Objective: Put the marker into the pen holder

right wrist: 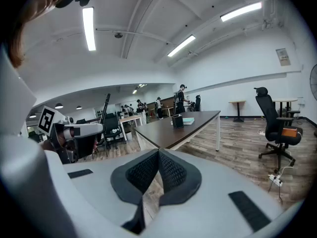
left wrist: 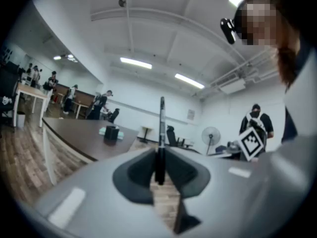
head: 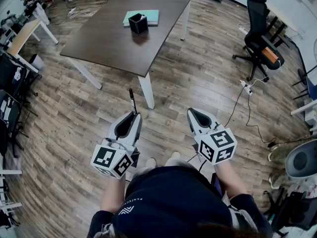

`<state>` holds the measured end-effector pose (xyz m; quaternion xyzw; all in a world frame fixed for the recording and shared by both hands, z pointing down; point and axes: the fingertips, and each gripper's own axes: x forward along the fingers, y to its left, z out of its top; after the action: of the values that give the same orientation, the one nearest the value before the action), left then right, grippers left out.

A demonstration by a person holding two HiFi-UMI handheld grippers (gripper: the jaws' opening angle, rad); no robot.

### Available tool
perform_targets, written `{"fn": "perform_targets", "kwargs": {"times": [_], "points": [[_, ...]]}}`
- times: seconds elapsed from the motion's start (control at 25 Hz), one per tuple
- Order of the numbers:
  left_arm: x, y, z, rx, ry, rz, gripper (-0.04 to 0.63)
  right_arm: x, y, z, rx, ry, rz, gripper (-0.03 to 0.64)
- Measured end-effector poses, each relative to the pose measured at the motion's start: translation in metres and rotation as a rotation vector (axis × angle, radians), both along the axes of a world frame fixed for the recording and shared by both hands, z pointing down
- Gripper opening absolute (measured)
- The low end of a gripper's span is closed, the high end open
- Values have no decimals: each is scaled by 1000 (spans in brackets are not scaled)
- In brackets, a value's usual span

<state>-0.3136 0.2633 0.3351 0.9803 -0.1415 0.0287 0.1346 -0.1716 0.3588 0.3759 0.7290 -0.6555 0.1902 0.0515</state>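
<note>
My left gripper (head: 132,114) is shut on a black marker (head: 132,100) that sticks forward out of its jaws; in the left gripper view the marker (left wrist: 161,133) stands upright between the dark pads. My right gripper (head: 192,112) is held beside it, shut, with nothing between its pads (right wrist: 171,170). Both are held low in front of the person, over the wooden floor, well short of the table. The black square pen holder (head: 138,23) stands on the far part of the dark brown table (head: 109,38), next to a teal book (head: 148,15). It shows small in the gripper views too: pen holder (left wrist: 112,132), pen holder (right wrist: 178,121).
The table's white legs (head: 146,90) are between me and the holder. A black office chair (head: 260,31) stands at the right, with a power strip and cable (head: 246,88) on the floor. Desks and chairs line the left edge (head: 20,33). People stand in the background of both gripper views.
</note>
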Motion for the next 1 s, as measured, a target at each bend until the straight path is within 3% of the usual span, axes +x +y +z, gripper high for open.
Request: {"fn": "perform_targets", "kwargs": {"times": [1.0], "points": [[85,37,12,-4,-29,-27,64,82,28,15,21,-112,-51,0]]}}
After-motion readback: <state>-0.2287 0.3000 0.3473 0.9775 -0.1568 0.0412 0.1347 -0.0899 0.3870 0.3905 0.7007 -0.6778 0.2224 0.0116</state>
